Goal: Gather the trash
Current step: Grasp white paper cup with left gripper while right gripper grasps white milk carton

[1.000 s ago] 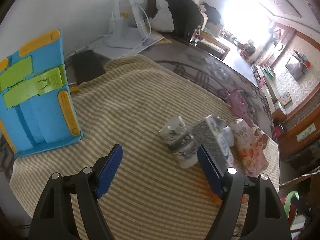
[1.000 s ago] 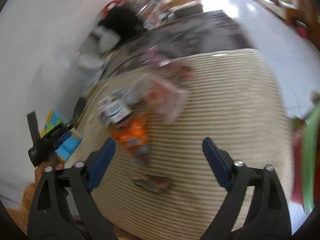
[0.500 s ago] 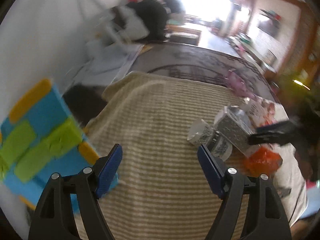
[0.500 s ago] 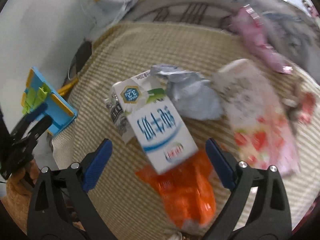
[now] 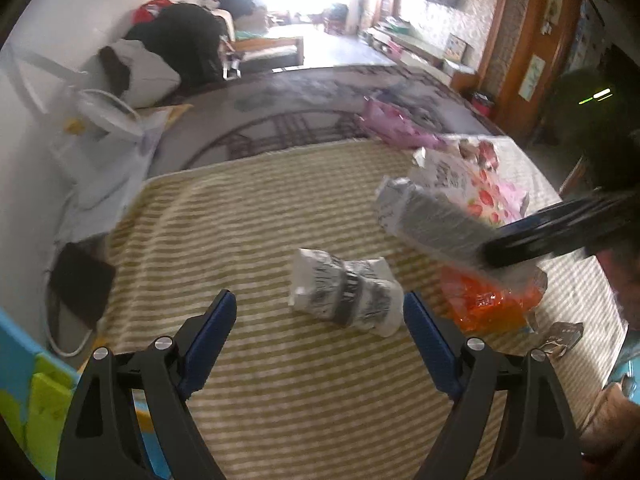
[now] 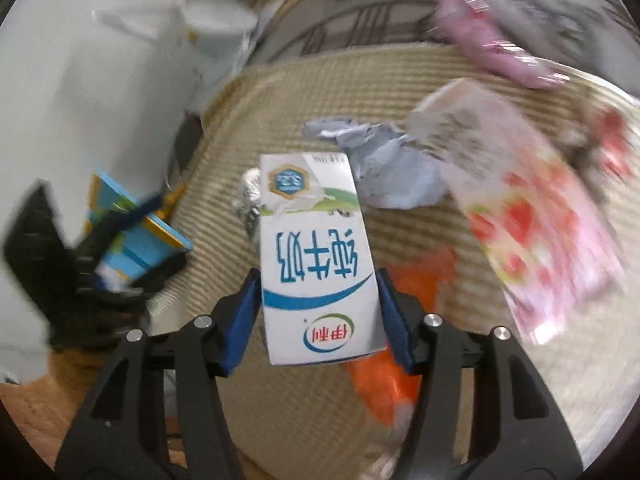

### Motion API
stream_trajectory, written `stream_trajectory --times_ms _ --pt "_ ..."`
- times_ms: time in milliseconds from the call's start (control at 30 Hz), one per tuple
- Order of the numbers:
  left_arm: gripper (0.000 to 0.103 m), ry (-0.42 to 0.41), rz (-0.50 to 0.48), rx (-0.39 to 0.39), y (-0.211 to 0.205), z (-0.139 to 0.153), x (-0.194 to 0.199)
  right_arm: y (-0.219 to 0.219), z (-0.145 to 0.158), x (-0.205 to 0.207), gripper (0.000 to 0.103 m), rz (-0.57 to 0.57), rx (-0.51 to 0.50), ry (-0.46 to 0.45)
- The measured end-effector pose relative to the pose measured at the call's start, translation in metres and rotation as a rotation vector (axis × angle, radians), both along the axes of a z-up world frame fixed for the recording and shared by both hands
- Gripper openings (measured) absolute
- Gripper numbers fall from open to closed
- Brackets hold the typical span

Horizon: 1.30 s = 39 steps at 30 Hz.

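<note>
My right gripper (image 6: 318,316) is shut on a white milk carton (image 6: 316,256) with blue writing, its blue pads on both sides of it; the carton (image 5: 436,224) also shows in the left wrist view, held up off the striped cloth (image 5: 280,380). My left gripper (image 5: 320,334) is open and empty, just short of a crumpled white and black wrapper (image 5: 346,294). An orange wrapper (image 5: 488,300) lies under the carton, also seen in the right wrist view (image 6: 384,376). A strawberry-print bag (image 6: 532,216) and a crumpled grey wrapper (image 6: 392,168) lie beyond.
A pink bag (image 5: 396,126) lies at the far edge of the cloth. A blue and green plastic board (image 5: 24,396) stands at the left. A black pad (image 5: 80,284) and white items (image 5: 108,116) sit by the wall. A small brown wrapper (image 5: 560,338) lies right.
My right gripper has closed on the milk carton and lifted it. My left gripper has swung right, bringing the crumpled wrapper between its open fingers.
</note>
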<state>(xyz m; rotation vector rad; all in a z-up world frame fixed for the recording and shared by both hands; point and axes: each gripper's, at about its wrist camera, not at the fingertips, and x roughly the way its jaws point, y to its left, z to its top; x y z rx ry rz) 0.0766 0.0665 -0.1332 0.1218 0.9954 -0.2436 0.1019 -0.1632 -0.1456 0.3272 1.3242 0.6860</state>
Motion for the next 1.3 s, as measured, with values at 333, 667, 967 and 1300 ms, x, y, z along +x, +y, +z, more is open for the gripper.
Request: stream_trajectory --times_ms 333,667,967,1300 --pt "0.085 0.063 -0.041 0.083 -0.031 -0.046 0.019 -0.045 0.012 -0.073 0.053 -0.153 0.032 -0.032" --pt "0.033 -0.024 0.056 -0.046 -0.018 -0.021 0.020 -0.004 -0.007 -0.098 0.071 -0.076 -0.063 -0.008" --pt "0.024 0.006 0.159 -0.166 0.004 -0.012 0.001 0.035 -0.020 -0.103 0.075 0.004 -0.081 -0.009" --pt "0.047 0.106 0.316 -0.276 0.051 -0.035 -0.028 0.100 -0.044 -0.101 0.085 0.112 -0.190 -0.038"
